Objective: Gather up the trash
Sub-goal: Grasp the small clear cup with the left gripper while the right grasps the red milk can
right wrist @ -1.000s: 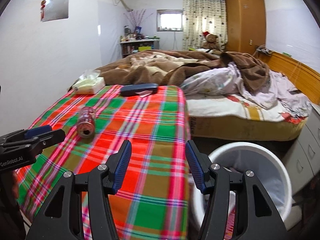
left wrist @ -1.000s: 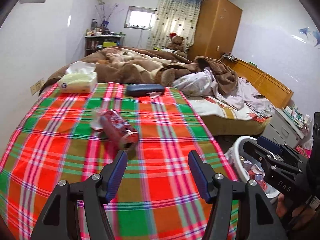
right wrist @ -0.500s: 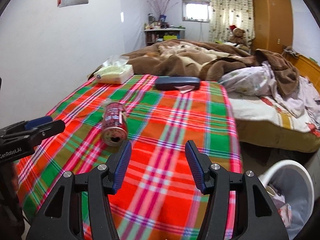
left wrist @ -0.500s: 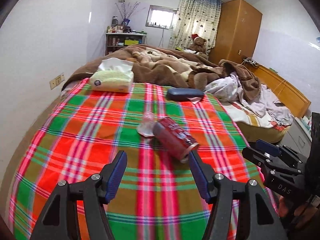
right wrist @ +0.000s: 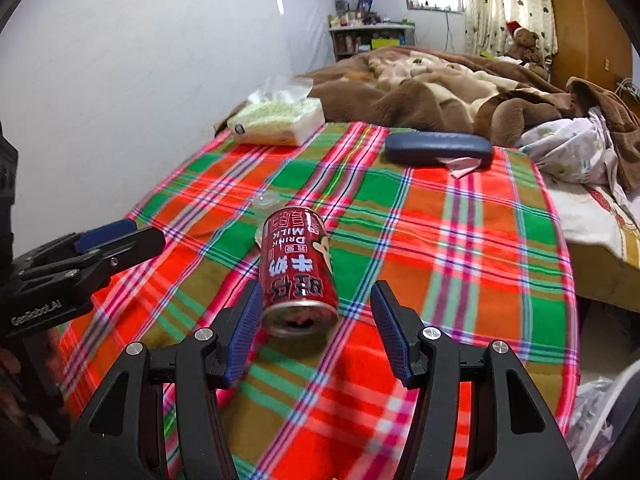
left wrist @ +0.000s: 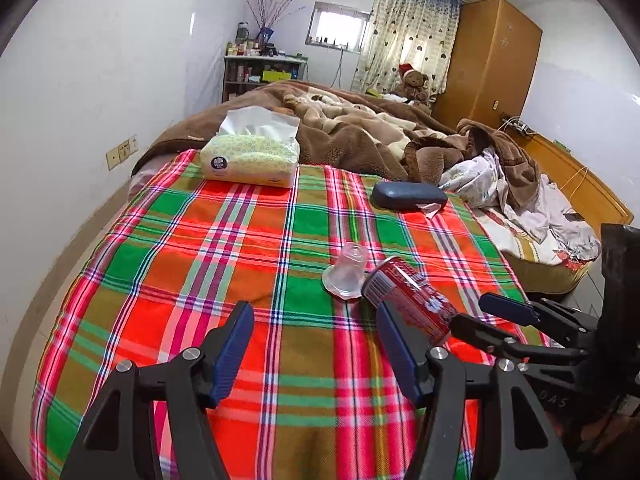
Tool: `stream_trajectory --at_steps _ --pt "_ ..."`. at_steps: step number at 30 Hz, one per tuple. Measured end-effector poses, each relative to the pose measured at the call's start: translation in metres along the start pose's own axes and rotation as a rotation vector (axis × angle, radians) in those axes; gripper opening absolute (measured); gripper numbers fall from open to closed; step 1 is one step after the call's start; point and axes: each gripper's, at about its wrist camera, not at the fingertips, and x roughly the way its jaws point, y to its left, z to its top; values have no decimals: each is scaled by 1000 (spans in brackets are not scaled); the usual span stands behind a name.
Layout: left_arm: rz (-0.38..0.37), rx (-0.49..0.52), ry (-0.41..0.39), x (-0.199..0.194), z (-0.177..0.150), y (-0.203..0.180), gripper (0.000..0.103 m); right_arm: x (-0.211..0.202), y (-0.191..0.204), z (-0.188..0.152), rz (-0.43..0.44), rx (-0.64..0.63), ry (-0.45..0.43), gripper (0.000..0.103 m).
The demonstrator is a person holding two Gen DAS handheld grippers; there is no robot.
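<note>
A red milk can [right wrist: 298,270] lies on its side on the plaid tablecloth [right wrist: 440,240], open end toward my right gripper [right wrist: 316,328]. The right gripper is open with the can's near end between its fingers, apart from both pads. In the left wrist view the can [left wrist: 408,300] lies next to a clear plastic cup [left wrist: 347,270], also on its side. My left gripper [left wrist: 316,352] is open and empty, just short of the cup. The right gripper's fingers [left wrist: 504,312] reach the can from the right.
A tissue pack [left wrist: 252,152] and a dark blue case [left wrist: 408,196] with a paper scrap [left wrist: 430,210] lie at the table's far side. A messy bed [left wrist: 400,132] lies beyond. A white bin's rim [right wrist: 618,396] shows at lower right.
My right gripper has swung left from the bin and closed in on the can, which now lies between its fingers. My left gripper has shifted left, so can and cup sit further right.
</note>
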Motion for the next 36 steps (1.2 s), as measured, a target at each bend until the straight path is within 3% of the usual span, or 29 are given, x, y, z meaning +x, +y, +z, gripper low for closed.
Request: stream_trajectory --at_steps 3,11,21,28,30,36 --pt "-2 8 16 12 5 4 63 11 7 5 6 -41 28 58" --pt "-36 35 35 37 16 5 63 26 -3 7 26 -10 78 57" --pt "-74 110 63 71 33 -19 64 18 -32 4 -67 44 61 56" --pt "-28 163 72 98 35 -36 63 14 -51 4 -97 85 54 56" --pt "-31 155 82 105 36 -37 61 14 -54 2 -99 91 54 56" --pt "-11 176 77 111 37 -43 36 13 -58 0 -92 104 49 56"
